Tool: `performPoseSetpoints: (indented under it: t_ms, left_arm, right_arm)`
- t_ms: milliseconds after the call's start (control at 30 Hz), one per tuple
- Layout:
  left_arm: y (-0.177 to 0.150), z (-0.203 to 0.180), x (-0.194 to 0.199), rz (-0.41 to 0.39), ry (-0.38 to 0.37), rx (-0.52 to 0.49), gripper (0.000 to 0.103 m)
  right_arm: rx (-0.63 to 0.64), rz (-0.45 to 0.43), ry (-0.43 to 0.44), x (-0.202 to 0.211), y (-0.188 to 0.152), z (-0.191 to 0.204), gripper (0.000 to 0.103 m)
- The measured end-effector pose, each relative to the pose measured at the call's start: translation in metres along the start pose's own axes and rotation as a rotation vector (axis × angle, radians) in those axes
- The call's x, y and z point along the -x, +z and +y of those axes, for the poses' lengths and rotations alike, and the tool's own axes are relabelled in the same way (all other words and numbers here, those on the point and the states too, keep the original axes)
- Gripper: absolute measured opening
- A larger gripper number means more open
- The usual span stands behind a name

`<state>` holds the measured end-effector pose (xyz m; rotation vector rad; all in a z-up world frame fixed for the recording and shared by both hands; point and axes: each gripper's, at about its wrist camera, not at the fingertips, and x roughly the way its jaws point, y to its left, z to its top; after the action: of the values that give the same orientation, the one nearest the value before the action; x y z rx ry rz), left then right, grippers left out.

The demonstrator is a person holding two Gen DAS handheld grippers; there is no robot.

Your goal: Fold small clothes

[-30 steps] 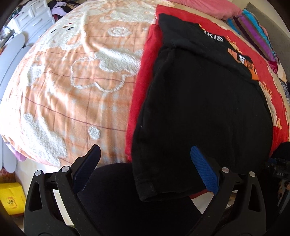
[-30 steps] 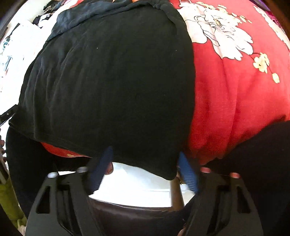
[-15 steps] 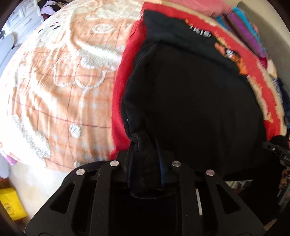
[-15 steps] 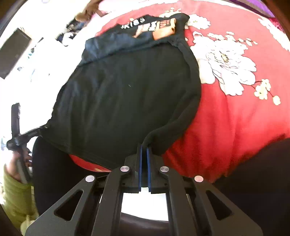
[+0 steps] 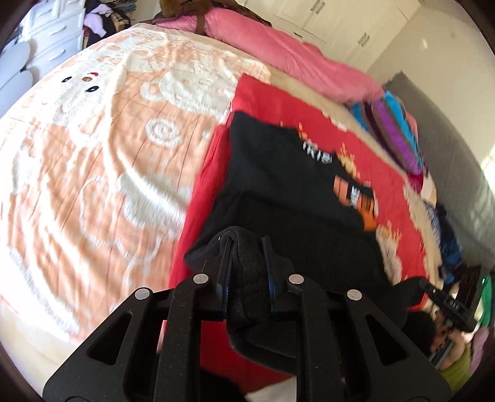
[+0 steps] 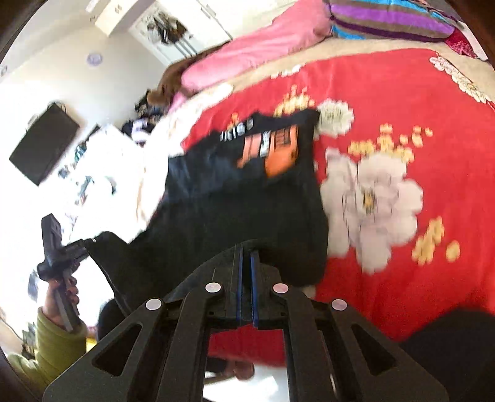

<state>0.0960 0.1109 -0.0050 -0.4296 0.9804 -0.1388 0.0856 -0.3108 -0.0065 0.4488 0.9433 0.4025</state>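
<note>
Left gripper (image 5: pixel 246 266), nearest in the left wrist view: its 2 jaws are closing and pinch a thick bunched fold of the black T-shirt (image 5: pixel 278 173) at the garment's near hem. Right gripper (image 6: pixel 246 272), nearest in the right wrist view: jaws clenched almost together on a thin edge of the same shirt at its other near corner. The T-shirt's near end is raised off the bed by both grips; its far end, bearing white lettering and an orange print (image 6: pixel 275 151), lies on the red floral blanket (image 6: pixel 402 92). Beside the red blanket spreads an orange-and-white blanket (image 5: pixel 92 160). Beyond both lie a pink pillow (image 5: pixel 278 52) and striped fabric (image 6: pixel 386 18).
</note>
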Motion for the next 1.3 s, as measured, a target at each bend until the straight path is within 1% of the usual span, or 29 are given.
performPoseSetpoints:
  t_ms: [100, 300, 400, 467, 567, 667, 767, 833, 933, 1033, 1067, 1100, 1133, 1167, 1200, 1233, 1300]
  left_arm:
    - [0.023, 0.005, -0.013, -0.025, -0.033, 0.076, 0.009]
    - [0.067, 0.007, -0.036, -0.099, -0.036, 0.161, 0.009]
    - [0.086, 0.009, -0.052, -0.124, -0.046, 0.206, 0.009]
    - [0.097, 0.006, -0.067, -0.136, -0.031, 0.215, 0.009]
    - [0.107, 0.009, -0.088, -0.138, -0.018, 0.233, 0.009]
    - [0.114, 0.011, -0.107, -0.138, 0.004, 0.227, 0.009]
    - [0.120, 0.019, -0.125, -0.131, 0.011, 0.230, 0.009]
    - [0.125, 0.026, -0.137, -0.136, -0.003, 0.243, 0.009]
    - [0.125, 0.035, -0.150, -0.142, -0.016, 0.249, 0.010]
    - [0.125, 0.042, -0.155, -0.131, -0.055, 0.270, 0.014]
    - [0.126, 0.042, -0.153, -0.137, -0.060, 0.271, 0.018]
    - [0.127, 0.041, -0.149, -0.151, -0.054, 0.266, 0.032]
    - [0.129, 0.039, -0.143, -0.176, -0.034, 0.253, 0.041]
    - [0.131, 0.038, -0.137, -0.194, -0.025, 0.240, 0.049]
    - [0.133, 0.037, -0.133, -0.207, -0.019, 0.227, 0.049]
    - [0.134, 0.036, -0.126, -0.226, 0.006, 0.213, 0.049]
    - [0.136, 0.032, -0.117, -0.242, 0.065, 0.188, 0.049]
  right_arm:
    - [0.006, -0.051, 0.001, -0.007, 0.026, -0.003, 0.004]
    - [-0.004, -0.122, -0.020, -0.033, 0.075, -0.018, 0.004]
    - [-0.030, -0.137, -0.030, -0.053, 0.097, -0.029, 0.004]
    - [-0.043, -0.141, -0.035, -0.068, 0.112, -0.036, 0.004]
    - [-0.067, -0.125, -0.054, -0.093, 0.130, -0.048, 0.004]
    - [-0.082, -0.108, -0.089, -0.116, 0.141, -0.061, 0.004]
    - [-0.103, -0.095, -0.090, -0.131, 0.146, -0.072, 0.004]
    - [-0.122, -0.086, -0.106, -0.141, 0.150, -0.083, 0.004]
    - [-0.175, -0.073, -0.095, -0.147, 0.148, -0.099, 0.005]
    - [-0.176, -0.074, -0.091, -0.144, 0.147, -0.100, 0.009]
    - [-0.163, -0.077, -0.096, -0.141, 0.148, -0.096, 0.014]
    - [-0.142, -0.089, -0.123, -0.138, 0.149, -0.093, 0.039]
    - [-0.111, -0.115, -0.173, -0.131, 0.150, -0.088, 0.055]
    - [-0.094, -0.132, -0.190, -0.125, 0.151, -0.086, 0.063]
    - [-0.069, -0.148, -0.196, -0.120, 0.152, -0.082, 0.063]
    - [-0.031, -0.158, -0.202, -0.115, 0.153, -0.076, 0.063]
    - [0.105, -0.165, -0.200, -0.109, 0.152, -0.053, 0.063]
